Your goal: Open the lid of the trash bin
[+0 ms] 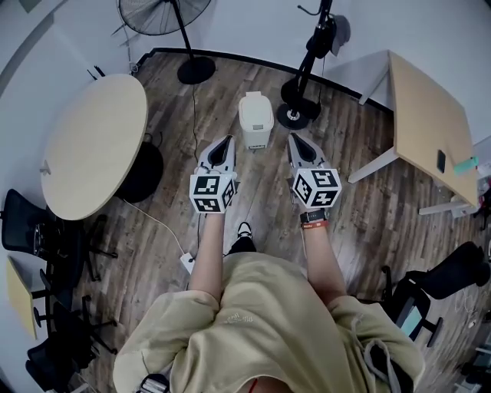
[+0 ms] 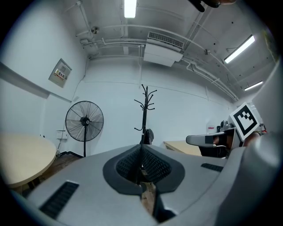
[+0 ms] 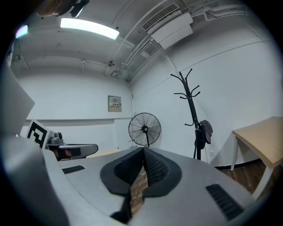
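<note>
A small white trash bin (image 1: 255, 120) with its lid down stands on the wooden floor ahead of me in the head view. My left gripper (image 1: 225, 143) hovers just left of and nearer than the bin, jaws shut and empty. On the bin's other side my right gripper (image 1: 296, 140) is held at the same height, also shut with nothing in it. Neither touches the bin. The left gripper (image 2: 141, 148) and the right gripper (image 3: 143, 151) both point level across the room in their own views, so the bin does not show there.
A round table (image 1: 92, 142) stands at the left, a rectangular table (image 1: 426, 115) at the right. A floor fan (image 1: 165, 15) and a coat stand (image 1: 311, 54) stand behind the bin. Black chairs (image 1: 46, 238) sit at both sides. A cable (image 1: 157, 222) runs across the floor.
</note>
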